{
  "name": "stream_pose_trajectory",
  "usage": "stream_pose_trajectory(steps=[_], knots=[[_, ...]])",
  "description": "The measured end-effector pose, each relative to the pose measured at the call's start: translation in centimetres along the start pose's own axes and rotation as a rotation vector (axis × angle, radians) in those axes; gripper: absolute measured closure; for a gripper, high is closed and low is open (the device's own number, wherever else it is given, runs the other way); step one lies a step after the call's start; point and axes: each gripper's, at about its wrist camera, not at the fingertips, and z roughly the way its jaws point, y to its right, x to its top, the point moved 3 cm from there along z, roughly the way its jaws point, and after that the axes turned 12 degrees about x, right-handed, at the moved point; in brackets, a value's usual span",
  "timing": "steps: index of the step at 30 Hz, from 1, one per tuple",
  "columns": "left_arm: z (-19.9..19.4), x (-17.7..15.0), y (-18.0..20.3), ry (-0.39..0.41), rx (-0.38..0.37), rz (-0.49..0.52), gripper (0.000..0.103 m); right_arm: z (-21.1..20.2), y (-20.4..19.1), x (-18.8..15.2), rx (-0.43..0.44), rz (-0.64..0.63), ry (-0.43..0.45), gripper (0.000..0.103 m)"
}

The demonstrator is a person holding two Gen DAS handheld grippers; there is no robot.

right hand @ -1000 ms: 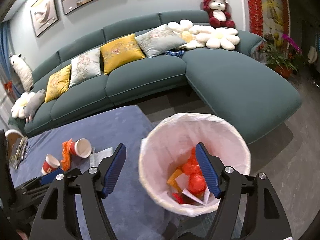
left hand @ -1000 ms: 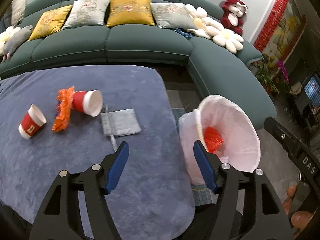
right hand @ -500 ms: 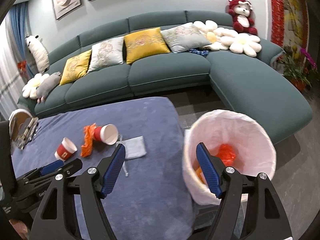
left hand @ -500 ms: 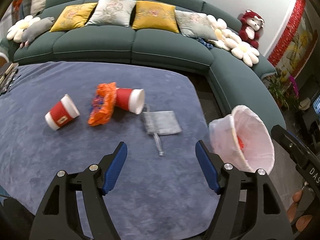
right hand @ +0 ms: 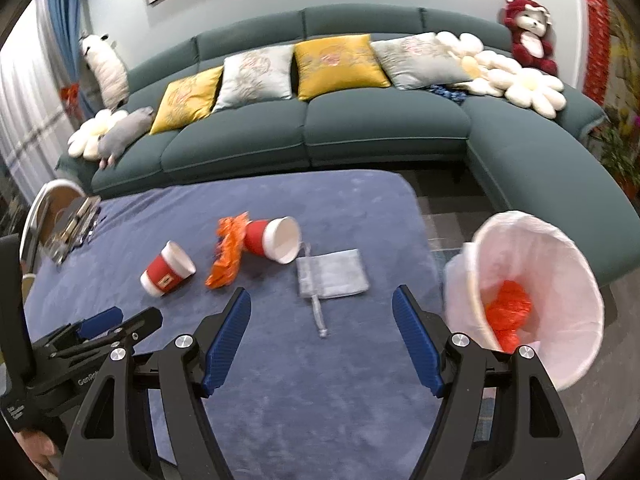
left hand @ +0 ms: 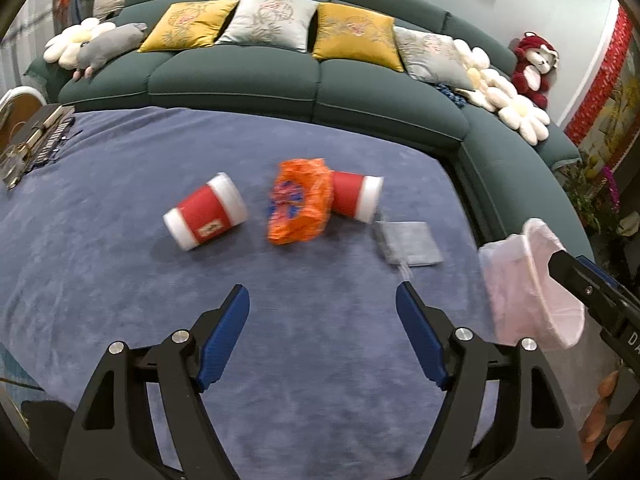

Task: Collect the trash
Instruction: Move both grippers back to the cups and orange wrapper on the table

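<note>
- Done – orange trash already lies inside the lined bin (right hand: 536,300)
- Left, on the bench (right hand: 280,380) beside that bin: two red cups (right hand: 168,270), an orange wrapper (right hand: 228,252), a grey pouch (right hand: 332,274)
- Left hand-held gripper (left hand: 322,336) empty, jaws opening; right hand-held gripper (right hand: 320,336) apart, empty

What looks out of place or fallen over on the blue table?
Two red paper cups lie on their sides on the blue table, not upright. A crumpled orange wrapper lies between them, against the right cup. A flat grey pouch lies nearby.
</note>
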Motion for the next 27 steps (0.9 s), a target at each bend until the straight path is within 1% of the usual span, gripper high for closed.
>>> stream_pose_trajectory(steps=[1,5,8,12,15,20,22,25,27], knots=[[0.1,0.1,-0.5,0.001,0.006,-0.001,0.026,0.4,-0.5,0.0,0.006,-0.005,-0.008,0.033],[1.1,0.8,-3.1,0.013,0.040,0.002,0.025,2.9,-2.8,-0.2,0.035,-0.026,-0.047,0.033],[2.2,1.4,-4.6,0.015,0.059,0.011,0.021,5.2,-4.4,-0.2,0.056,-0.034,-0.080,0.033],[4.2,2.5,-7.0,0.012,0.079,0.016,0.016,8.6,-6.3,0.2,0.081,-0.050,-0.119,0.033],[6.1,3.4,-8.2,-0.002,0.088,0.031,0.015,11.4,-7.4,0.7,0.093,-0.049,-0.144,0.033],[9.6,4.7,-9.3,-0.022,0.077,0.096,0.014,16.0,-8.3,1.8,0.111,-0.026,-0.179,0.033],[11.2,5.1,-9.4,-0.031,0.074,0.142,0.014,17.6,-8.5,2.2,0.115,-0.020,-0.186,0.033],[13.2,5.6,-9.6,-0.042,0.070,0.199,0.014,20.0,-8.4,2.7,0.103,-0.012,-0.204,0.033],[14.2,5.9,-9.7,-0.041,0.056,0.217,0.014,21.6,-8.1,2.7,0.102,0.007,-0.226,0.033]])
